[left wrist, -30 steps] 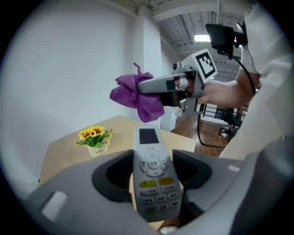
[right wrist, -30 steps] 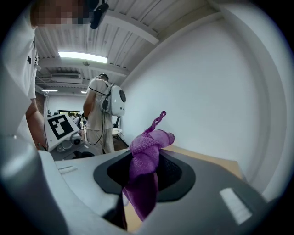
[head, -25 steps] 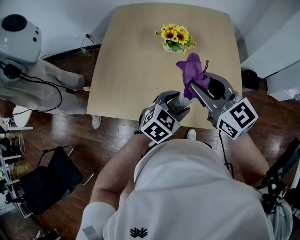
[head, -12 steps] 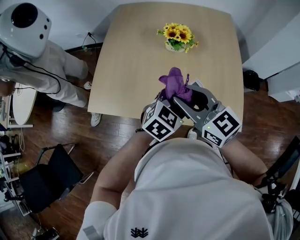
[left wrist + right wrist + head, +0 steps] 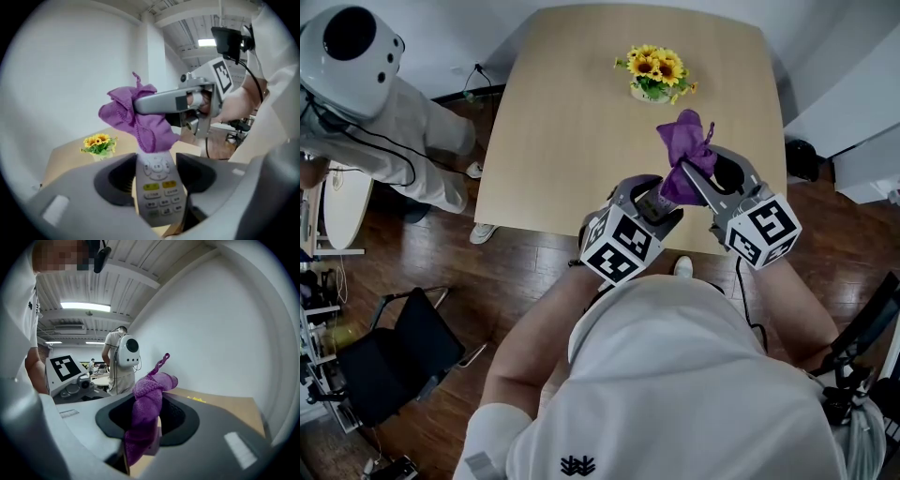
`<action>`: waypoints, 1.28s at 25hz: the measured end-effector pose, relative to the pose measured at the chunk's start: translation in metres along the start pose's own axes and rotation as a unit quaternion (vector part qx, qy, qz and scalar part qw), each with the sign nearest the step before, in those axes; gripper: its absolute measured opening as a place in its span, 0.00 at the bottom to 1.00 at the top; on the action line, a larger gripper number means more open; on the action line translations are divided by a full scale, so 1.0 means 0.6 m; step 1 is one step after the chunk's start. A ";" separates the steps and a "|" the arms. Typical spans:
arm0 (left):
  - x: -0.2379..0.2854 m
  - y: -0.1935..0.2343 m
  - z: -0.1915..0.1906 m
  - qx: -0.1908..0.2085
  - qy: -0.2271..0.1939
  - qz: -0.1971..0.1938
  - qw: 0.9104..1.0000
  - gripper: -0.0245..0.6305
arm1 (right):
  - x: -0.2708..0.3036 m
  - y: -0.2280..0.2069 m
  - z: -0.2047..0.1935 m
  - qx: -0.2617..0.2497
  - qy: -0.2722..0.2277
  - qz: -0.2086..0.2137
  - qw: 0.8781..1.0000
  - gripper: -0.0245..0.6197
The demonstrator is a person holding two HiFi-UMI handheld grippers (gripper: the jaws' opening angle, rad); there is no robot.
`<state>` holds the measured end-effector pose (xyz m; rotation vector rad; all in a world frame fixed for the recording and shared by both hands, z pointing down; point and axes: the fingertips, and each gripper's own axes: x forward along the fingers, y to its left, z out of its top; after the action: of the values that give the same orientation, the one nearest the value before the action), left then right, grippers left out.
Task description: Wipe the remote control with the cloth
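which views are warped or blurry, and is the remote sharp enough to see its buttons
Left gripper view: strong fisheye with black corners; the remote is sharp enough to show its buttons, but their print is unreadable. Right gripper view: same fisheye; the cloth is in focus. Head view: even light, no motion blur.

A small pot of yellow sunflowers (image 5: 656,75) stands toward the far end of the pale wooden table (image 5: 562,122). Left of it, a person in white clothes (image 5: 408,131) (wearing a white domed backpack (image 5: 347,52)) stands on the dark plank floor (image 5: 534,272), near a black chair (image 5: 398,366).
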<state>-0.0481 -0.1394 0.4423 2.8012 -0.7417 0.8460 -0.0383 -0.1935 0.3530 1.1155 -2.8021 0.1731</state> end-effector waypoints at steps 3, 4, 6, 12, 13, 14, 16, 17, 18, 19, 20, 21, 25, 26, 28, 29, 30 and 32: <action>-0.002 -0.001 -0.002 0.000 0.001 -0.001 1.000 0.47 | -0.008 -0.045 0.000 -0.002 0.002 -0.031 1.000 0.24; -0.002 -0.001 -0.004 0.000 0.001 -0.001 1.000 0.47 | -0.010 -0.059 0.000 -0.004 0.004 -0.040 0.999 0.24; -0.003 -0.002 -0.007 -0.001 0.003 -0.001 1.000 0.47 | -0.015 -0.082 0.000 -0.006 0.005 -0.057 0.998 0.23; -0.003 -0.001 -0.013 -0.006 0.007 -0.003 1.000 0.47 | -0.026 -0.103 0.014 -0.006 0.004 -0.072 0.997 0.24; -0.003 -0.001 -0.014 -0.006 0.007 -0.003 1.000 0.47 | -0.027 -0.095 0.021 -0.005 0.000 -0.067 0.998 0.24; -0.003 -0.001 -0.014 -0.007 0.008 -0.003 1.000 0.47 | -0.027 -0.083 0.029 -0.004 -0.004 -0.060 0.998 0.24; -0.002 0.000 -0.015 -0.008 0.008 -0.003 1.000 0.47 | -0.025 -0.052 0.047 0.001 -0.016 -0.040 0.999 0.24; -0.001 0.000 -0.015 -0.008 0.009 -0.003 1.000 0.47 | -0.022 -0.035 0.056 0.004 -0.023 -0.027 0.999 0.24; 0.001 0.000 -0.015 -0.009 0.009 -0.003 1.000 0.47 | -0.020 -0.015 0.064 0.010 -0.030 -0.014 0.999 0.24; 0.002 0.000 -0.016 -0.010 0.009 -0.002 1.000 0.47 | -0.016 0.005 0.069 0.017 -0.036 0.001 0.999 0.24; 0.002 0.001 -0.017 -0.011 0.010 -0.002 1.000 0.47 | -0.012 0.027 0.073 0.026 -0.041 0.017 0.999 0.24; 0.002 0.002 -0.020 -0.012 0.010 -0.001 1.000 0.47 | -0.006 0.048 0.073 0.037 -0.045 0.032 0.998 0.24; -0.004 0.009 -0.025 -0.014 0.009 0.003 1.000 0.47 | 0.016 0.120 0.054 0.082 -0.042 0.077 0.993 0.24; -0.006 0.011 -0.024 -0.014 0.009 0.004 1.000 0.47 | 0.020 0.132 0.048 0.091 -0.039 0.084 0.992 0.24; -0.011 0.012 -0.022 -0.013 0.007 0.006 1.000 0.47 | 0.026 0.150 0.036 0.094 -0.033 0.092 0.991 0.24; -0.015 0.012 -0.020 -0.012 0.007 0.007 1.000 0.47 | 0.029 0.157 0.031 0.086 -0.029 0.093 0.991 0.24; -0.018 0.012 -0.020 -0.011 0.006 0.007 1.000 0.47 | 0.031 0.160 0.026 0.074 -0.026 0.093 0.993 0.24; -0.025 0.011 -0.021 -0.009 0.007 0.008 1.000 0.47 | 0.033 0.158 0.020 0.051 -0.022 0.087 0.995 0.24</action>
<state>-0.0682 -0.1358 0.4447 2.7739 -0.7663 0.8552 -0.1187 -0.1403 0.3385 0.9042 -2.9597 0.3133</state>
